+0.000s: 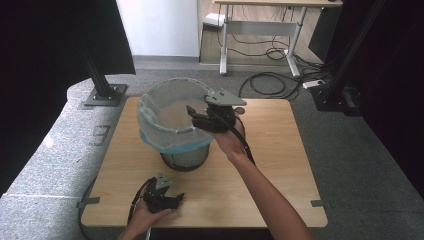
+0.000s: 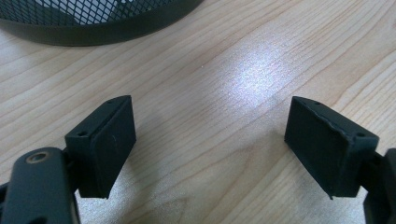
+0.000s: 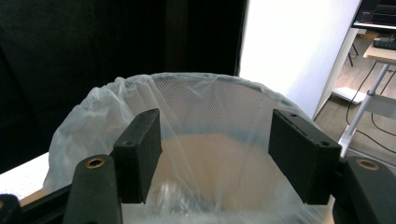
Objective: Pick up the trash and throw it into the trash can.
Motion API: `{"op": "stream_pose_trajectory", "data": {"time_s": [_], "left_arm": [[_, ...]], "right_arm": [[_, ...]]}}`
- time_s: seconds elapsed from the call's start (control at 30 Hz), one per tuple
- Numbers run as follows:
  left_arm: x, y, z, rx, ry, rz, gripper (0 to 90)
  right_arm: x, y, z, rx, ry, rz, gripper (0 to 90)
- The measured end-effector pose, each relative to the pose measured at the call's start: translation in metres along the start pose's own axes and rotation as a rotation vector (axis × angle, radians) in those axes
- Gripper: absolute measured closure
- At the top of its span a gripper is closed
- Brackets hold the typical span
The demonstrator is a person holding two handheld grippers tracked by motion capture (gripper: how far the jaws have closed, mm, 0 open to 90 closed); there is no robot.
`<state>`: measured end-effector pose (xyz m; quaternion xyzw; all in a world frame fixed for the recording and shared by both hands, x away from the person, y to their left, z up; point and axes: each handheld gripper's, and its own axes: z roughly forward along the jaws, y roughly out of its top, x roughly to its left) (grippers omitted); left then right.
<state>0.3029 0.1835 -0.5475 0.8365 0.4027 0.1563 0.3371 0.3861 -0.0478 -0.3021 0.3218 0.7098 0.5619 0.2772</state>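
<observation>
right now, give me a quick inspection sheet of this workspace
surface: light wooden table, bare apart from the bin.
job's things: black wire-mesh waste bin upright near the table's far left; thin translucent blue-tinted plastic liner folded over its rim.
clutter: nothing seen.
grippers: right claw over the bin's near rim, jaws apart with nothing pressed between them; left claw resting low at the table's near edge, jaws wide open over bare wood.
cables: black cable trailing along the right forearm; loose black cables on the floor beyond.
surroundings: grey carpet, white desk frame, black curtains.
</observation>
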Motion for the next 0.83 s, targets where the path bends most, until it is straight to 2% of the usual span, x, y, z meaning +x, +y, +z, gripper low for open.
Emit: {"op": "stream_pose_trajectory", "data": {"time_s": [0.23, 0.47, 0.63, 0.83], "left_arm": [[0.0, 0.0, 0.0, 0.002, -0.001, 0.0, 16.3], [0.0, 0.0, 0.0, 0.002, 0.0, 0.0, 16.3], [0.0, 0.0, 0.0, 0.001, 0.0, 0.0, 16.3], [0.0, 0.0, 0.0, 0.002, 0.0, 0.0, 16.3]], "right_arm": [[-0.025, -0.026, -0.04, -0.019, -0.02, 0.03, 33.5], [-0.05, -0.074, -0.074, 0.007, -0.056, 0.054, 33.5], [-0.065, -0.106, -0.088, 0.013, -0.081, 0.072, 32.0], [-0.074, -0.136, -0.091, 0.069, -0.059, 0.094, 27.1]]}}
